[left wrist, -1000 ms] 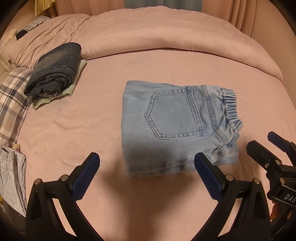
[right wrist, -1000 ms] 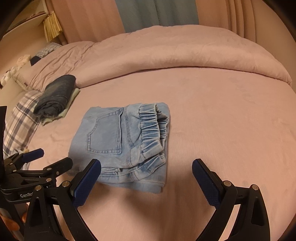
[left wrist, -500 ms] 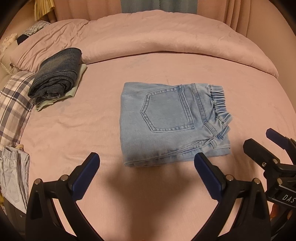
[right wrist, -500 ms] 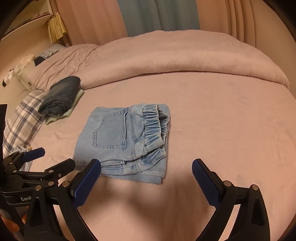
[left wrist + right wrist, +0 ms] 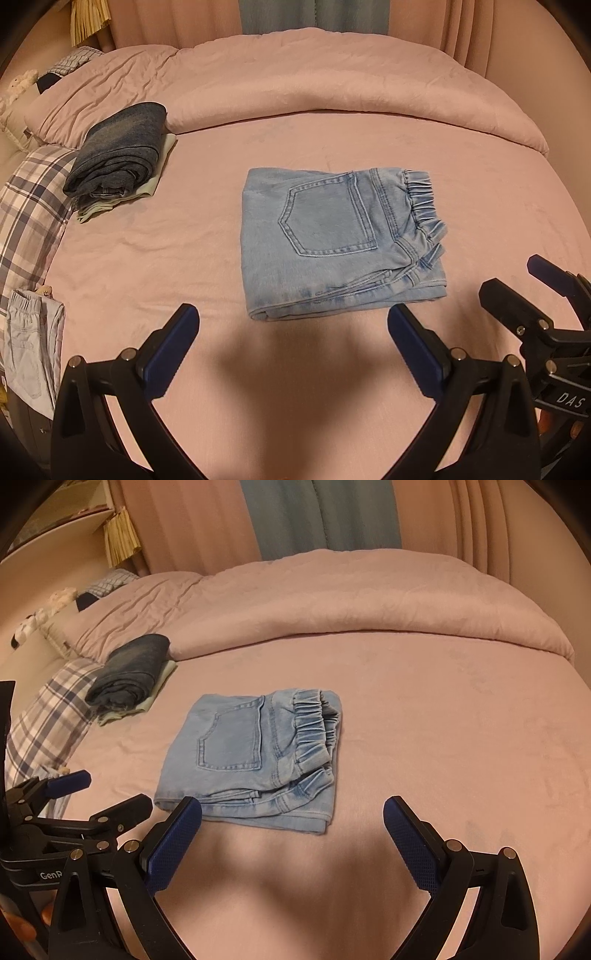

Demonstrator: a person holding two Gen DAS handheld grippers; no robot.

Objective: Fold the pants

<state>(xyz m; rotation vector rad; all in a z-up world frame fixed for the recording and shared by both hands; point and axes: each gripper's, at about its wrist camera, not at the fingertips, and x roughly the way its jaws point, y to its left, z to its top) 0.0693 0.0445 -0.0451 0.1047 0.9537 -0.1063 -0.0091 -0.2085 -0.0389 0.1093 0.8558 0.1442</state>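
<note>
Pink bed (image 5: 480, 206), rolled duvet (image 5: 332, 81) along far edge, curtains behind. Light-blue pants (image 5: 332, 240) folded into compact rectangle mid-bed, back pocket up, elastic waistband at right edge. Left hand-held gripper (image 5: 293, 347) above sheet just short of pants' near edge, jaws spread wide, nothing held. Right hand-held gripper (image 5: 291, 829) same: jaws apart, empty, near pants' front edge. Dark folded jeans (image 5: 118, 151) on pale green garment at far left, well apart from pants. Plaid pillow (image 5: 26, 206) at left edge.

A home bedroom is shown. A bed (image 5: 332, 155) is covered by a pink duvet (image 5: 332, 85), with a plaid pillow (image 5: 29, 206) at its left edge. Curtains (image 5: 317, 517) are hung behind.
</note>
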